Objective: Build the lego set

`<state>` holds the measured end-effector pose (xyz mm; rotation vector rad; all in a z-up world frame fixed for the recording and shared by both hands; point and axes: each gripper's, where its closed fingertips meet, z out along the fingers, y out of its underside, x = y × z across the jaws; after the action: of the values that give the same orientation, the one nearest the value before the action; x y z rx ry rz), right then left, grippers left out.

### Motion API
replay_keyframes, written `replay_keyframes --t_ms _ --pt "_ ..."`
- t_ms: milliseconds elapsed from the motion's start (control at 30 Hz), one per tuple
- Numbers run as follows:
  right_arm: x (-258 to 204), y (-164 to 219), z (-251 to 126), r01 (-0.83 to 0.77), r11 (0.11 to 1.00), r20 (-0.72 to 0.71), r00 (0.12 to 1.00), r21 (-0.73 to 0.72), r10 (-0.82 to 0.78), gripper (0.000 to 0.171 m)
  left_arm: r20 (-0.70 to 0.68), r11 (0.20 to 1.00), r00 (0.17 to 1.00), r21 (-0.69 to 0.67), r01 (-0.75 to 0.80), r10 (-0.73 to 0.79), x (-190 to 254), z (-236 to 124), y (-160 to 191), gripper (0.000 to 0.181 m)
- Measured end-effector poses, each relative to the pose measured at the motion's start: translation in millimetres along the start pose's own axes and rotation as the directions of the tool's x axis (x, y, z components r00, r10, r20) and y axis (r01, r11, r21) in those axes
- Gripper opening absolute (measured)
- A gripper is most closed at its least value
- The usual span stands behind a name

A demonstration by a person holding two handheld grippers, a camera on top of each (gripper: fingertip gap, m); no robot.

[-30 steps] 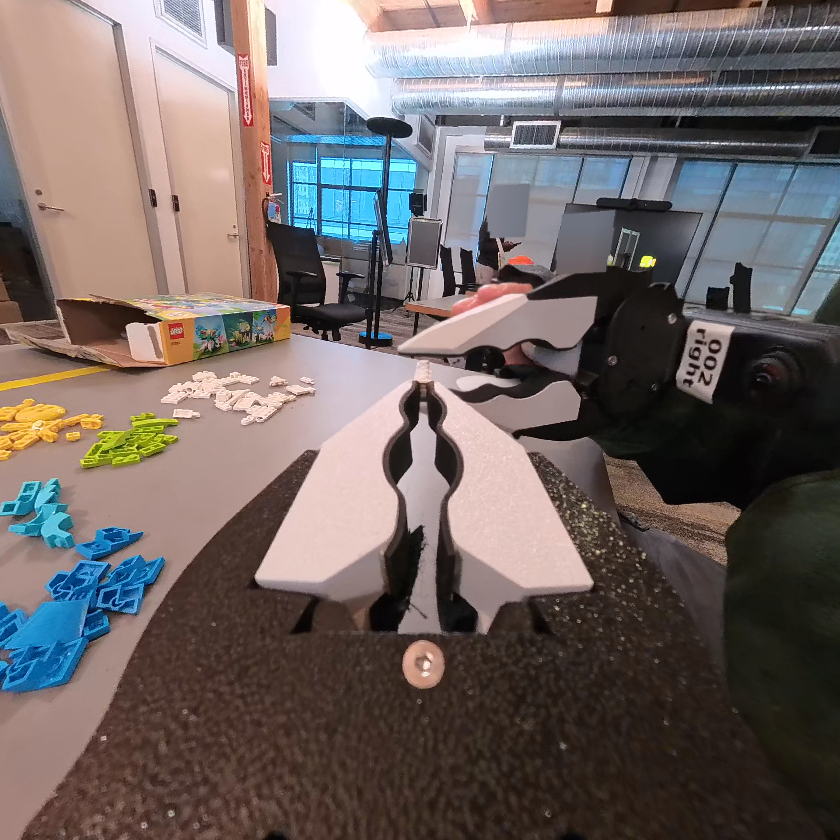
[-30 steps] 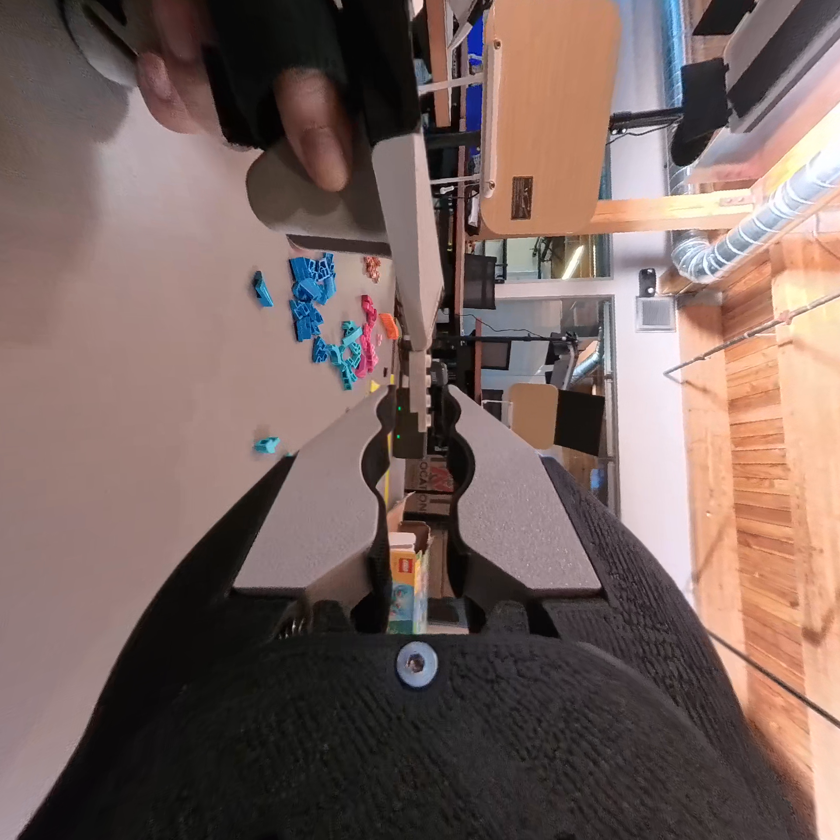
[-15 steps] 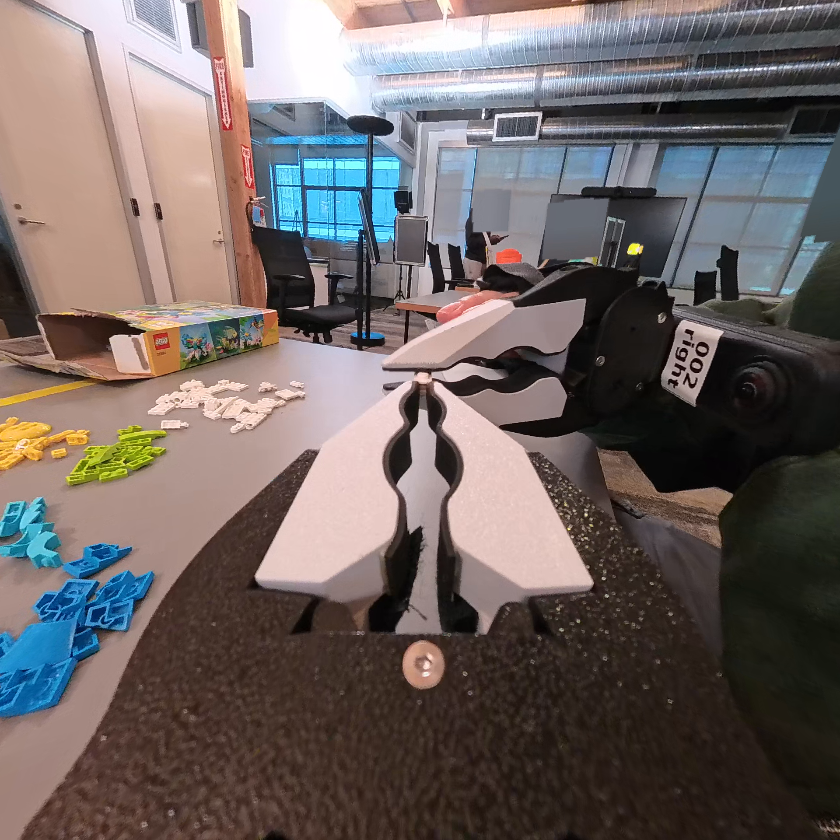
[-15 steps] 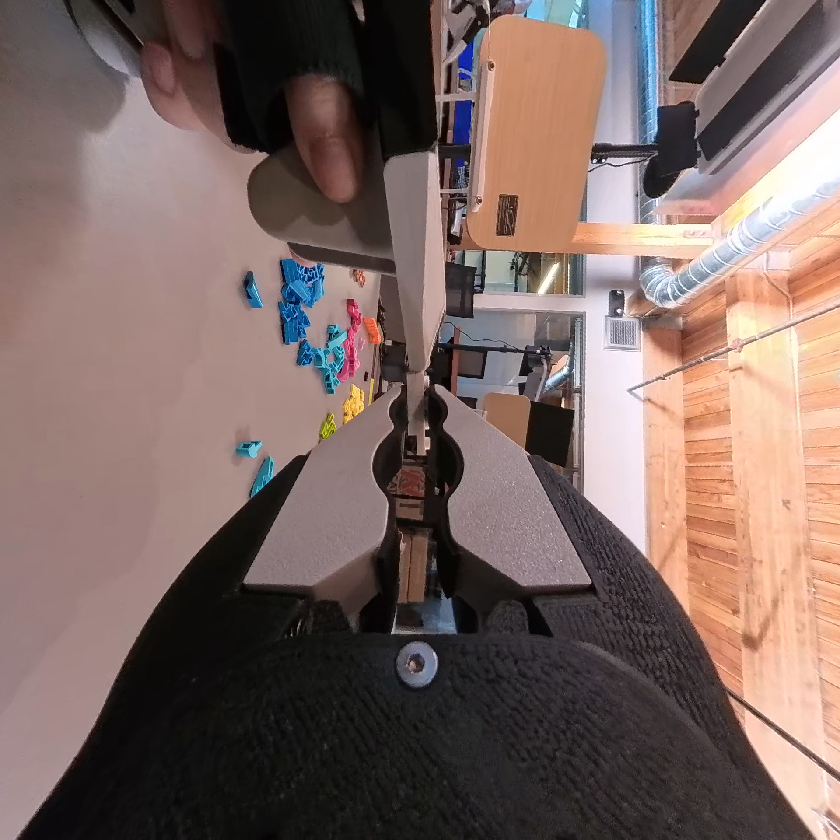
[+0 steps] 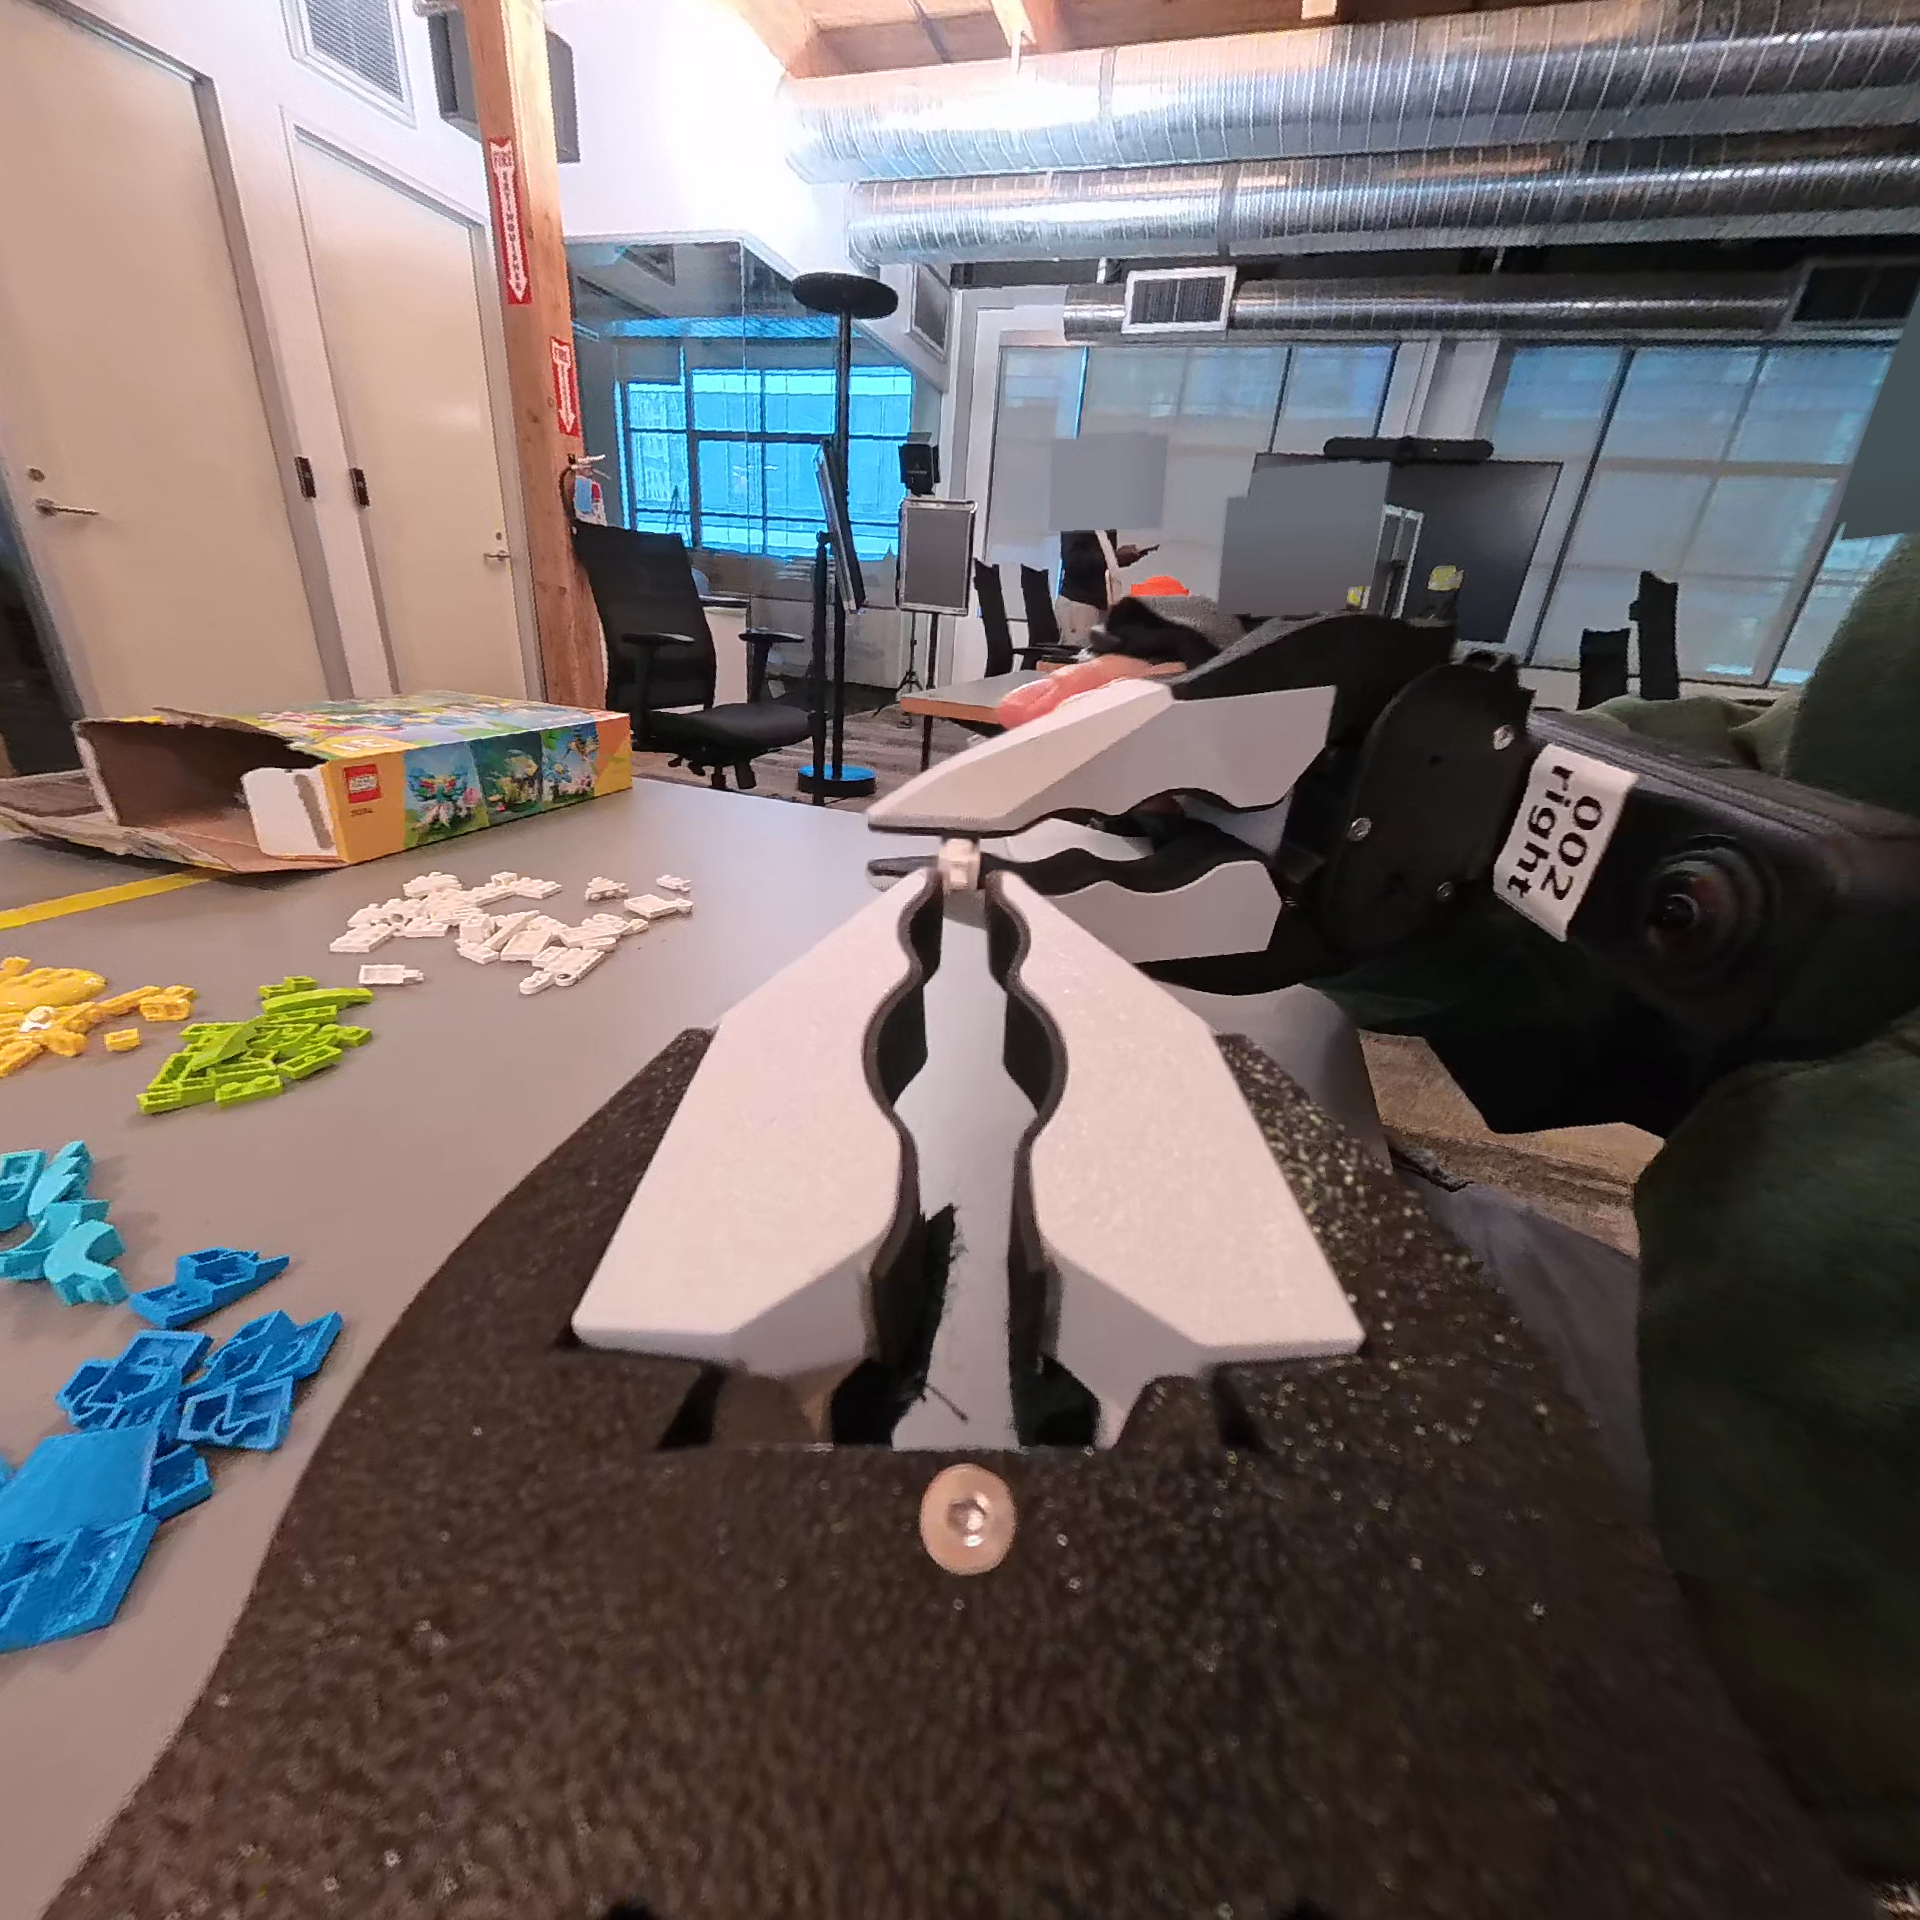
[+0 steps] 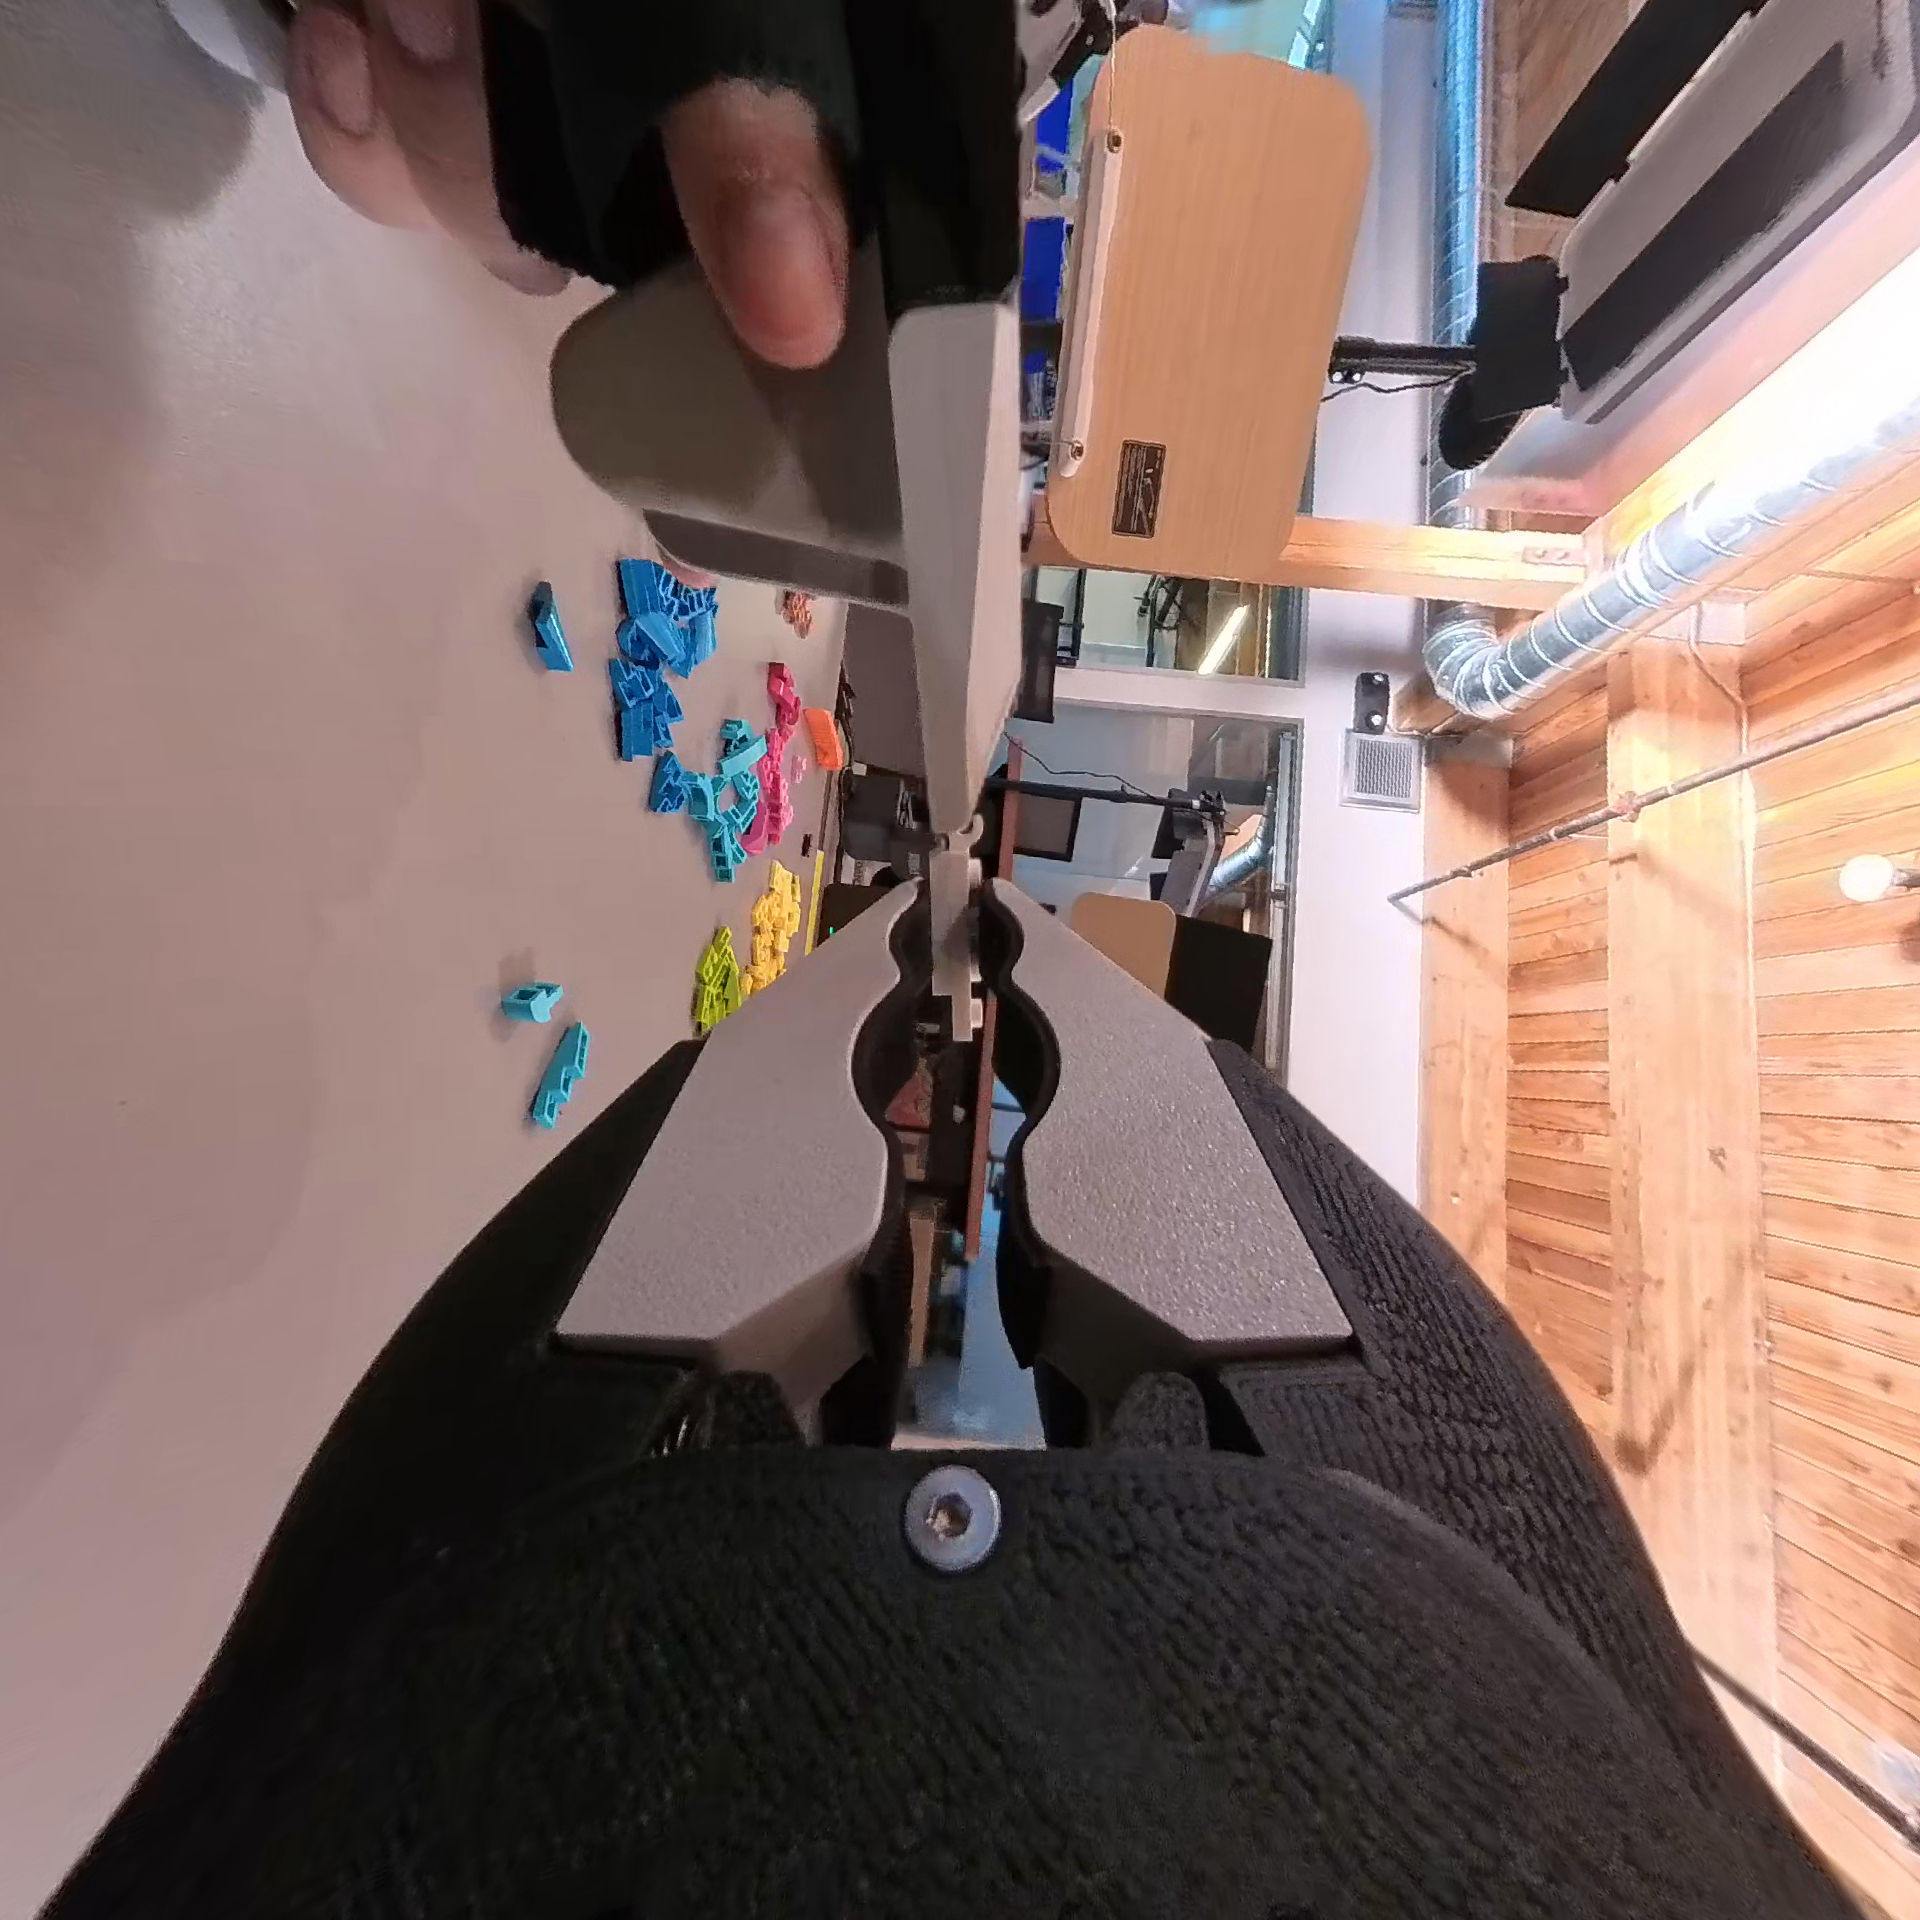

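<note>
My left gripper (image 5: pixel 958 883) is shut on a small white lego piece (image 5: pixel 958 860) at its tips and holds it above the grey table (image 5: pixel 540 1049). My right gripper (image 6: pixel 951 899) is rolled on its side and shut on a thin white plate (image 6: pixel 956 977). The right gripper (image 5: pixel 894 844) comes in from the right in the left wrist view, and its tips meet the small piece. In the right wrist view the left gripper (image 6: pixel 948 810) comes down from above, and its small white piece (image 6: pixel 961 836) touches the end of the plate.
Sorted piles lie on the table to the left: white (image 5: pixel 509 925), green (image 5: pixel 249 1049), yellow (image 5: pixel 62 1013), turquoise (image 5: pixel 52 1226) and blue (image 5: pixel 156 1392). An opened lego box (image 5: pixel 416 769) lies at the back. The table's edge (image 5: pixel 1340 1049) is close on the right. A hand (image 6: pixel 769 239) holds the left gripper. My two grippers' fingertips are within a few centimetres of each other.
The right gripper's jaws have closed from a wider gap onto the white plate. The two grippers' tips have come together so the pieces touch. Both views have shifted slightly.
</note>
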<state>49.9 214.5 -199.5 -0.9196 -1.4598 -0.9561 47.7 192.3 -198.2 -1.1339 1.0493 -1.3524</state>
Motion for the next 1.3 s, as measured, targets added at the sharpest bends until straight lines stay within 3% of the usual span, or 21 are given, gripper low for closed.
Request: replay_keyframes --t_ms 700,900,1133,1300 --pt "-5 -9 -2 -0.008 0.999 0.012 1.0 0.053 0.007 0.006 -0.014 0.999 0.999 -0.029 0.03 -0.03 0 1 4 0.0" --pt "-6 -9 -2 -0.135 0.99 0.038 0.99 0.049 0.133 0.006 -0.016 0.999 1.0 -0.026 0.027 -0.027 1 1 3 0.0" --pt "1 2 -8 -0.174 0.984 0.01 0.985 0.03 0.174 0.022 0.006 1.0 1.0 -0.014 0.028 -0.028 -3 0 2 0.0" --pt "-3 2 -8 -0.068 0.997 -0.002 0.998 0.02 0.068 0.006 -0.004 0.999 1.0 -0.017 0.028 -0.028 -1 0 2 0.0"
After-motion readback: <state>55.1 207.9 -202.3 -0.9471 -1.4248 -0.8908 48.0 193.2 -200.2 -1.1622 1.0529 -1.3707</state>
